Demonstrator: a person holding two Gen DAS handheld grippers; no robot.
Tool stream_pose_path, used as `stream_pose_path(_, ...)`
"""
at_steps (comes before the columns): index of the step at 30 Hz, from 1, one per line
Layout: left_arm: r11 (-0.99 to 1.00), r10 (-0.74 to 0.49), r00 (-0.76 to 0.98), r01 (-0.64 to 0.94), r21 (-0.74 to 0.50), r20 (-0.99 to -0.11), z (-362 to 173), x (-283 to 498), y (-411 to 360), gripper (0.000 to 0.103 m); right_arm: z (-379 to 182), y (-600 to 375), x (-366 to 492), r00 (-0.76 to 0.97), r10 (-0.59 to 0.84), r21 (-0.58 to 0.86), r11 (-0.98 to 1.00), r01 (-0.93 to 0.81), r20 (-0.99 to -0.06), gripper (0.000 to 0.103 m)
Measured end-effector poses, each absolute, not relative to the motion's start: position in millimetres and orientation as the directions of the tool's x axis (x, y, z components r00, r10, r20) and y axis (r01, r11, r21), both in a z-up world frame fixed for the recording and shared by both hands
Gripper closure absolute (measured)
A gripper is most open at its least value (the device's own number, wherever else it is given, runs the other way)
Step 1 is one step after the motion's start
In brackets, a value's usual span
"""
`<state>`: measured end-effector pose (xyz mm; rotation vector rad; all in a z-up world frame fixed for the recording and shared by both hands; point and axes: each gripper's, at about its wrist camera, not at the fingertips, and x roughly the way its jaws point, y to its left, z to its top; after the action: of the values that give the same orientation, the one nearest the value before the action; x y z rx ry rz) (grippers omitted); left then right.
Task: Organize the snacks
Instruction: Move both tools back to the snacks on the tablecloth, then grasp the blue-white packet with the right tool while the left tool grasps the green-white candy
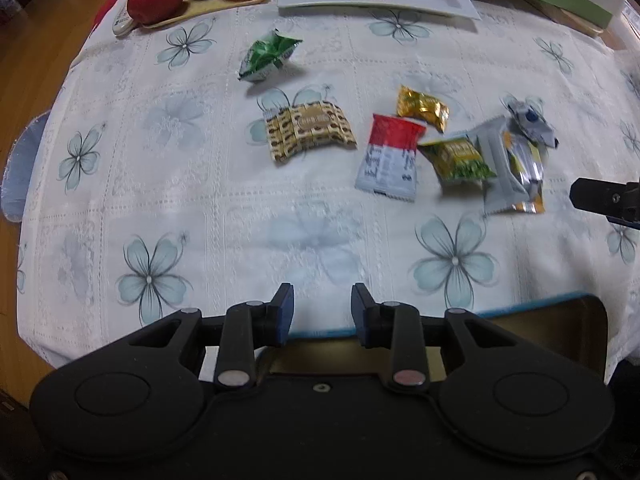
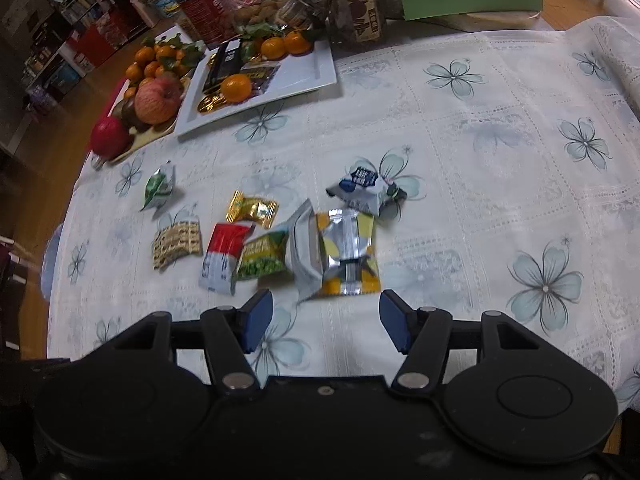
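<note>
Both claws hang over the near edge of the table with nothing between their blue pads. The left claw (image 1: 322, 312) is parted to a moderate gap; the right claw (image 2: 326, 322) stands wider. Each is tilted down at the loose snacks, which looks like an approach with no packet chosen yet.

The snacks lie scattered mid-table on the flowered cloth (image 1: 160, 184), well apart from both claws, apparently dumped there to be sorted. A green packet (image 1: 269, 60) sits alone toward the far left. Nearer lies a tan patterned packet (image 1: 310, 130), flat and clear of its neighbours, so probably the easiest pick for the left claw. To its right a red-and-white packet (image 1: 390, 158) touches a green pea packet (image 1: 458, 158), which runs under a grey packet (image 1: 502, 164) leaning on a silver-and-yellow one (image 2: 350, 254). That overlap could drag a neighbour along if one is lifted. A gold packet (image 1: 422, 106) lies just behind the red one, and a blue-and-white packet (image 2: 362, 188) behind the heap.

At the far edge a white tray (image 1: 440, 0) already holds oranges, gold coins and dark wrappers, so it is a likely destination. Beside it a plate (image 1: 224, 4) carries fruit.

Packet print is too blurred to read. Only the large letters on a dark bag (image 2: 366, 4) behind the tray show, and not clearly enough to spell.
</note>
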<state>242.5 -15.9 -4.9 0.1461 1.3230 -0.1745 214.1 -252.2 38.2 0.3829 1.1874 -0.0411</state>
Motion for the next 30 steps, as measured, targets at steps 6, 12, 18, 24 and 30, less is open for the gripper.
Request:
stream_pose_path(6,0.986,-0.036,0.28,0.169,0.013,-0.959,-0.5,294.3,-14.0,0.061,19.6,-273.4,276.3,0.34,0.186,0.302,0.894,0.33,-0.922,0.04)
stream_pose_path(12,0.989,-0.042,0.346,0.148,0.011,-0.937,2.7,334.3,-11.7,0.061,-2.8,-286.0,316.3,0.317,0.164,0.29,0.868,0.403,-0.934,0.04)
stream_pose_path(18,0.996,-0.076,0.365,0.067,-0.056,-0.928,3.6,364.5,2.5,0.061,-29.8,-285.7,334.2,0.26,0.165,0.272,0.846,0.459,-0.951,0.04)
stream_pose_path(24,0.997,-0.08,0.418,0.048,-0.066,-0.905,10.0,379.0,13.4,0.061,-36.7,-278.2,341.0,0.253,0.103,0.214,0.859,0.465,-0.962,0.042)
stream_pose_path(30,0.999,-0.044,0.43,0.022,-0.038,-0.902,-1.4,394.0,15.6,0.061,-32.7,-266.9,338.0,0.255,0.065,0.17,0.893,0.416,-0.965,0.062)
